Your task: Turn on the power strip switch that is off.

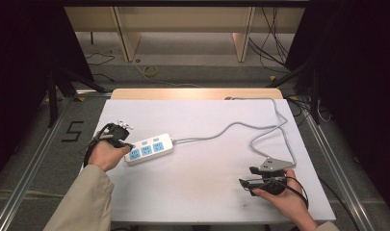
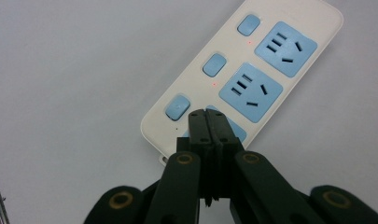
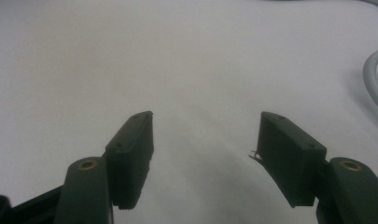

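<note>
A: What is the left gripper (image 2: 207, 122) doing at the power strip (image 1: 149, 148)?

B: Its fingers (image 2: 197, 126) are pressed flat together with nothing between them, and the tips are sitting over the near end of the strip, just beside the nearest blue switch (image 2: 177, 107). I am judging that the person is working the switches with the closed tips, poking rather than grasping.

A: Are the tips touching the strip?

B: I cannot tell; they are overlapping the nearest blue socket panel (image 2: 233, 129) in the left gripper view, but contact is not clear. Two small red lights are showing beside the farther switches, none that I can make out beside the nearest one.

A: And the right gripper (image 3: 205, 140)?

B: Its fingers (image 3: 130, 154) are standing wide apart over bare bench (image 1: 207, 187), holding nothing. The grey cable (image 3: 375, 79) is curving past well to the side of one finger. In the high view that gripper is waiting well away from the strip.

A: What is the next move calling for?

B: Probably sliding the closed tips slightly sideways onto that nearest switch and pressing straight down. The strip is lying loose on the bench, so a slanted push could be skidding it; the idle right gripper could be steadying it if needed.
</note>
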Available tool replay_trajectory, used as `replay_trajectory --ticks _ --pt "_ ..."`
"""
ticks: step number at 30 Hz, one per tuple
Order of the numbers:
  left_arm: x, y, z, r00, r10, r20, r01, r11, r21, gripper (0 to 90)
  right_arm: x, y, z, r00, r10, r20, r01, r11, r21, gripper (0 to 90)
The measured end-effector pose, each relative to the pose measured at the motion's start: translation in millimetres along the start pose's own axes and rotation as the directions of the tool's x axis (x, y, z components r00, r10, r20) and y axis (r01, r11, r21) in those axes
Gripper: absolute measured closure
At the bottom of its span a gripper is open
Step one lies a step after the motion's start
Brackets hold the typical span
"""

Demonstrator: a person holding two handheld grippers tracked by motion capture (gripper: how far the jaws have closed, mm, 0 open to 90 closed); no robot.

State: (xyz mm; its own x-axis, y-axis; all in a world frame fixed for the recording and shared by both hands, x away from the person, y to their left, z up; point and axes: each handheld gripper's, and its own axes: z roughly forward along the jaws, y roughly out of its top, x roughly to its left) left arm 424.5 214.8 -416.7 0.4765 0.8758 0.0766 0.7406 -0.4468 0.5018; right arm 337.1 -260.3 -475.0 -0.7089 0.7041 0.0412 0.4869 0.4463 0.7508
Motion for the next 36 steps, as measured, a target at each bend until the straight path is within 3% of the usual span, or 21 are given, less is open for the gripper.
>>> replay_trajectory --ticks 36 --pt "11.0 11.8 9.8 0.9999 0.005 -0.009 -0.005 0.9991 0.043 89.8 -0.9 0.0 0.0 1.0 0.004 -0.001 -0.004 1.0 0.0 37.1"
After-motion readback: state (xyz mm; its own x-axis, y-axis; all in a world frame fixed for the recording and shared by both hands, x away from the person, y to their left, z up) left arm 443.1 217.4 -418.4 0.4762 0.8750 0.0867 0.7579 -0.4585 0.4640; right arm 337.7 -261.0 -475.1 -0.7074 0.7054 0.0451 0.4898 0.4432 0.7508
